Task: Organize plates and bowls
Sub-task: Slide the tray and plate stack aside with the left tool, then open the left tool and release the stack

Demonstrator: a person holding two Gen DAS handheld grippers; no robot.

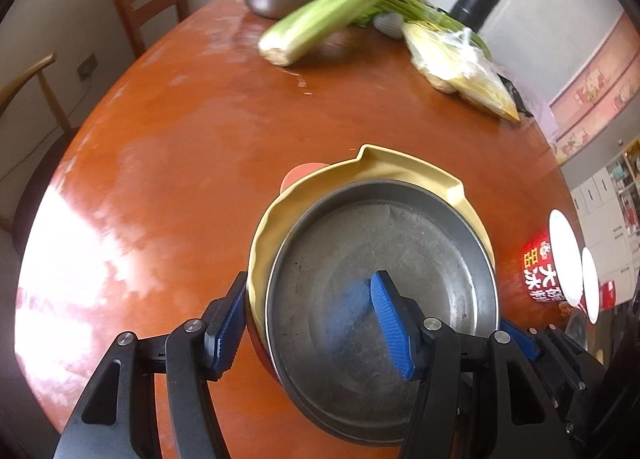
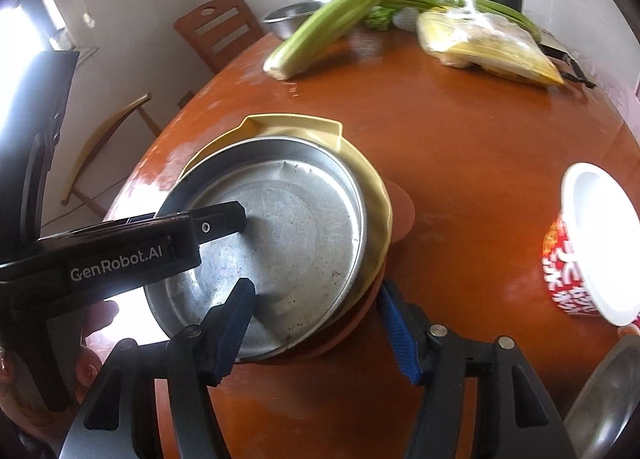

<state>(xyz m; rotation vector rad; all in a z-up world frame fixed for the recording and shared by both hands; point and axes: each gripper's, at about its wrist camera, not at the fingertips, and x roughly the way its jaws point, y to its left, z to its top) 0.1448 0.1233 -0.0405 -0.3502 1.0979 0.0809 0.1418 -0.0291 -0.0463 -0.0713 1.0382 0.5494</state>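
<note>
A white-walled dining room holds a round reddish worktop, glossy with window glare, wooden chairs behind. On it near the front edge a steel plate nests in a yellow bowl over an orange one, likely stacked for tidying. The left hand-held gripper and right hand-held gripper each straddle opposite rims, jaws apart, seemingly not clamped.
</note>
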